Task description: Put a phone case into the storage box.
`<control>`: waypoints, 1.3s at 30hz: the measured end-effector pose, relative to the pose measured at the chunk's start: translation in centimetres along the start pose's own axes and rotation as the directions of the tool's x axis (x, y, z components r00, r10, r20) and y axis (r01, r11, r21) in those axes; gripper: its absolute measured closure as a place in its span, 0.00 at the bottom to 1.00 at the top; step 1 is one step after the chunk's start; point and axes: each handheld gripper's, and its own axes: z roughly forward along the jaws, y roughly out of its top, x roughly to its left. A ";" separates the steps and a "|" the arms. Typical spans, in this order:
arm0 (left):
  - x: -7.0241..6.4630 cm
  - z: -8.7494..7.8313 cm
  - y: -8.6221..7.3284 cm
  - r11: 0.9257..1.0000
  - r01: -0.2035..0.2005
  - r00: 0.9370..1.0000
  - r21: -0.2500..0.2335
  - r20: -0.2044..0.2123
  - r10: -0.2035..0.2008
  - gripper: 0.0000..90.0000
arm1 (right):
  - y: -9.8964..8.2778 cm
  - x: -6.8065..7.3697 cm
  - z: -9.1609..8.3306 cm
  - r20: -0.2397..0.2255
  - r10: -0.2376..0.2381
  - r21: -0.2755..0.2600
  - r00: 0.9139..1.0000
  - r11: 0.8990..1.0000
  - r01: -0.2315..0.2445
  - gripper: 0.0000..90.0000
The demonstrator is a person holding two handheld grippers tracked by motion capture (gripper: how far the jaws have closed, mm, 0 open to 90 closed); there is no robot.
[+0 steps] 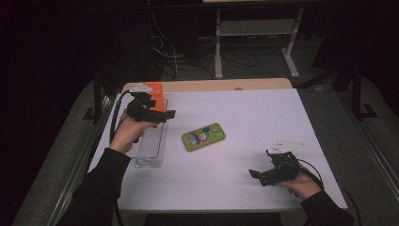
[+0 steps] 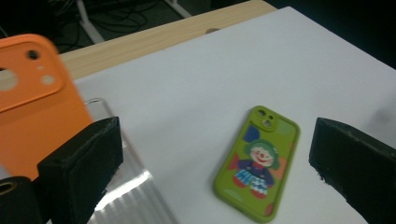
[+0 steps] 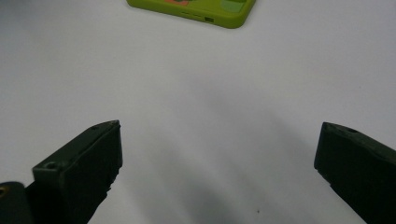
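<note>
both black two-jaw grippers, left (image 1: 162, 114) and right (image 1: 256, 175), gaped wide, empty, flanking the glossy green rubbery clown-printed phone case (image 1: 203, 136) lying flat on the matte white tabletop (image 1: 263, 122)

- Bare white desk (image 1: 244, 117) surrounds the green phone case (image 1: 203, 137) on its far, near and right sides.
- Left of the green phone case, a clear tray (image 1: 151, 146) and an orange phone case (image 1: 154, 94) block passage.

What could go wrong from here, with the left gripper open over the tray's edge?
The left gripper hangs open above the clear tray beside the orange case; lowering carelessly could knock either. The green case lies flat on the smooth table, so the jaws might push rather than grip it.
</note>
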 end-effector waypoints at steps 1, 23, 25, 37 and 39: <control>-0.4 0.2 0.1 1.000 -0.009 1.000 -0.005 0.009 0.009 0.03 | 0.1 0.0 0.0 -0.002 -0.003 -0.006 1.000 1.000 0.003 0.00; -4.8 9.2 -0.8 0.991 -0.042 0.999 0.130 0.010 0.041 0.82 | -0.1 0.2 0.1 -0.015 -0.015 -0.006 1.000 1.000 0.015 0.00; -4.8 10.1 -1.1 0.987 -0.044 0.999 0.153 -0.021 0.048 0.89 | 0.0 0.2 0.1 -0.016 -0.018 -0.003 1.000 1.000 0.018 0.00; -4.1 13.3 -2.8 0.976 0.033 0.988 0.214 -0.157 0.001 0.99 | 0.0 0.2 0.3 -0.026 -0.023 0.002 0.999 1.000 0.023 0.00; -4.0 13.5 -2.9 0.975 0.041 0.986 0.217 -0.166 -0.004 0.99 | 0.0 0.2 0.3 -0.026 -0.024 0.001 0.999 1.000 0.024 0.00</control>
